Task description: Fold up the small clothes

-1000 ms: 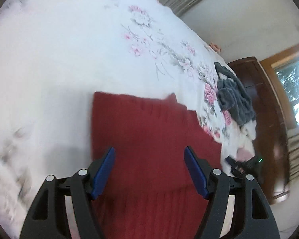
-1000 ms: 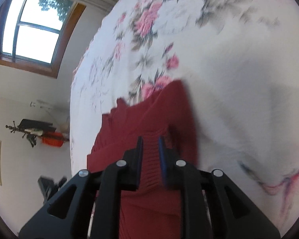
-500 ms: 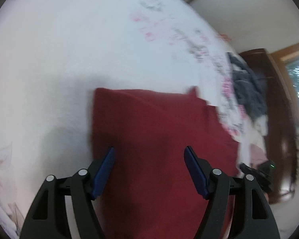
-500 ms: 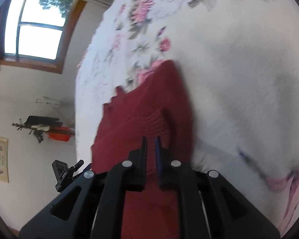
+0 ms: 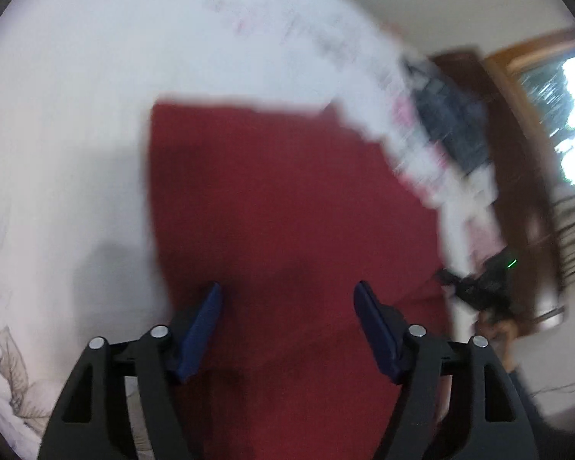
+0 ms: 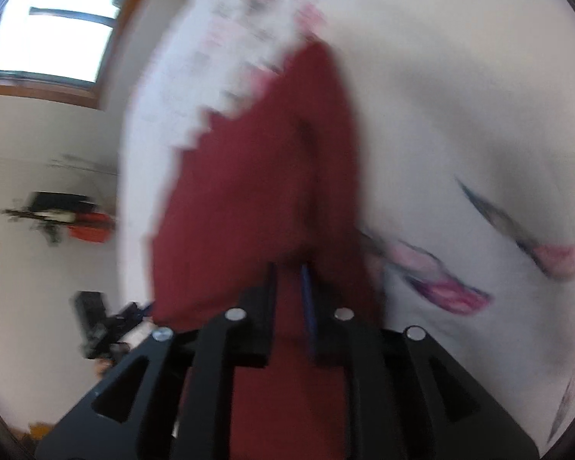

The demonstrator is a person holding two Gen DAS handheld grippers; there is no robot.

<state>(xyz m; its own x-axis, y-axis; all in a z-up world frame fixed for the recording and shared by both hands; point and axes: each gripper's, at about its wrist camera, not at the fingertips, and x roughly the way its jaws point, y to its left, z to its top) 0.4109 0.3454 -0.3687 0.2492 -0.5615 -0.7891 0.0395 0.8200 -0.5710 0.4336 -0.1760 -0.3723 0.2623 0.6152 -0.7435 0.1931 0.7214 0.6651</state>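
Left gripper (image 5: 287, 299): mine, jaws spread wide, nothing between them; blue pads (image 5: 201, 329) hang over the cloth.
Right gripper (image 6: 289, 295): mine, jaws drawn close together with a fold of the red cloth between them; clamped on it.
Red garment (image 5: 280, 199): knitted, dark red, lying mostly flat on the bed ahead of and beneath my left gripper; its far edge runs straight across, ahead of the tips. In the right view (image 6: 272, 176) it rises from my jaws and runs forward to a point, one layer doubled over another.
Bed (image 5: 76, 96): white cover with pink flower print, under the garment on all sides; large petals show to the right of my right gripper (image 6: 452, 291).
Grey clothes (image 5: 448, 122): dark heap on the bed, far ahead and to the right of my left gripper, well apart from the red garment; blurred.
Window (image 6: 53, 19): bright, wood frame, far left of my right gripper.
Sharpness: both views smeared; fine detail cannot be told.
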